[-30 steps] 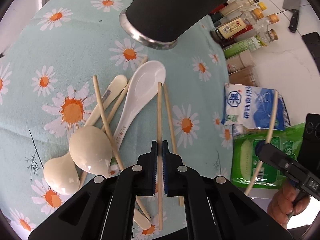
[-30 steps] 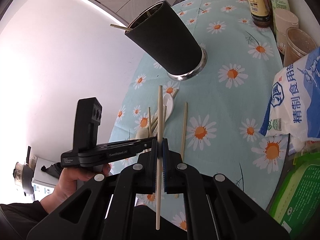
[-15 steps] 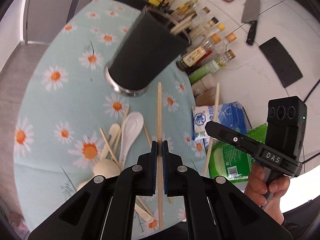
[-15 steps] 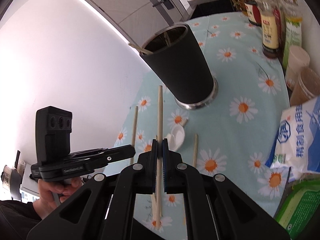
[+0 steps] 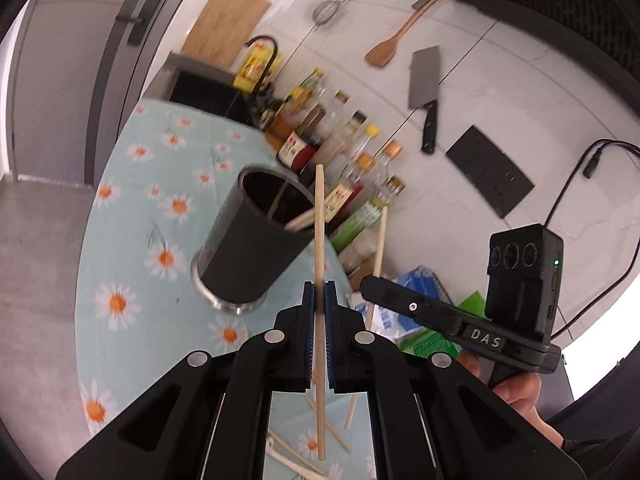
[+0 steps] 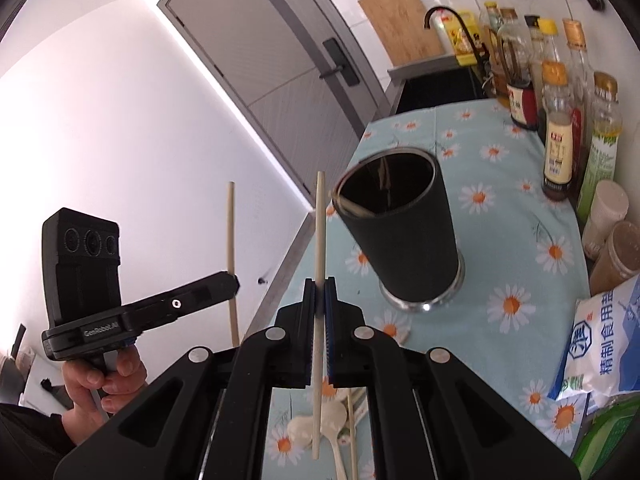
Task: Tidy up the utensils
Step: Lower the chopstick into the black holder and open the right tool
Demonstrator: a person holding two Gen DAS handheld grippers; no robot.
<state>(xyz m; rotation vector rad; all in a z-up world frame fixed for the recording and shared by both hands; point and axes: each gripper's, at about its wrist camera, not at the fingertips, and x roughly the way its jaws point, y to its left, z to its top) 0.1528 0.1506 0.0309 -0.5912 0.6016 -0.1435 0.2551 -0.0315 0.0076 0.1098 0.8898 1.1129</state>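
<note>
Daisy-print cloth on the bench (image 5: 120, 240) has dropped away: we have lifted both hand-held grippers, left (image 5: 319, 304) and right (image 6: 319, 300), each clamping a pale wooden chopstick (image 5: 319, 220) (image 6: 320, 220), level with the black cylindrical holder (image 6: 400, 240), ready for insertion.

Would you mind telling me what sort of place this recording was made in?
Most likely a home kitchen. A cleaver and a wooden spatula hang on the tiled wall, sauce bottles line the back of the counter, and a sink tap stands beside a cutting board.
</note>
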